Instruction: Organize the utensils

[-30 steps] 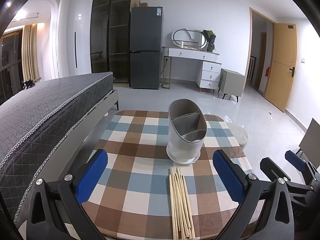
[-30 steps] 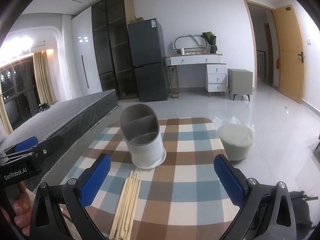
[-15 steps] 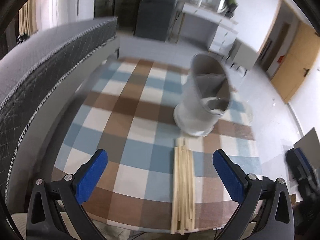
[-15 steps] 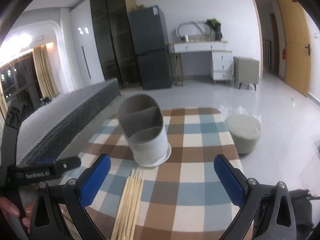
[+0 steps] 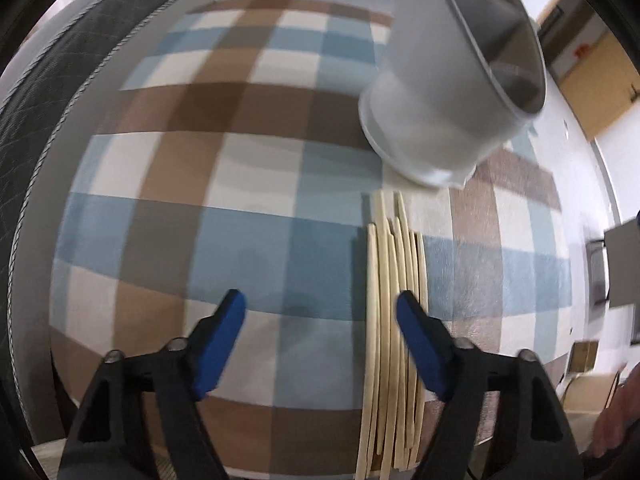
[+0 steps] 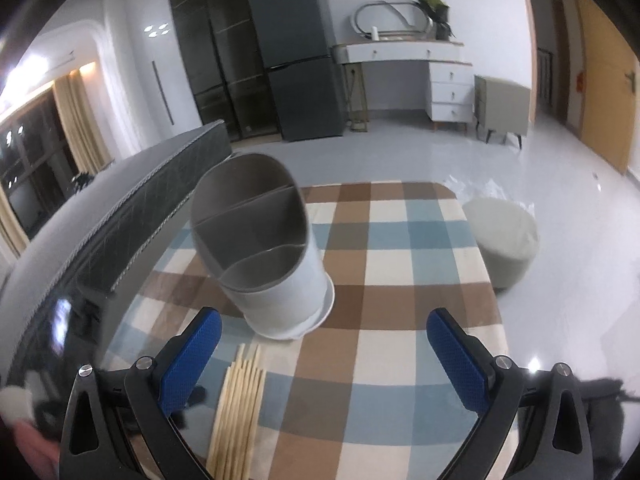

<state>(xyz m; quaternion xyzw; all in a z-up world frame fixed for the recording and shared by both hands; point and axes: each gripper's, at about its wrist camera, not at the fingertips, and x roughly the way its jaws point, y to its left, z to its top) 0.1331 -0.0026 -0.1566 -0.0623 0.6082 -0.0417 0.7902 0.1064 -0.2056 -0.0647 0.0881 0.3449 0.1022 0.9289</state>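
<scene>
While jaws close | chopsticks (image 5: 390,320) under right pad, mostly outside gap

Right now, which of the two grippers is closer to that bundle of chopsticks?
Left. The left gripper hangs low over the chopsticks, its right finger above the bundle, its fingers just narrowed but not gripping. The right gripper sits open, the bundle at its lower left.
</scene>
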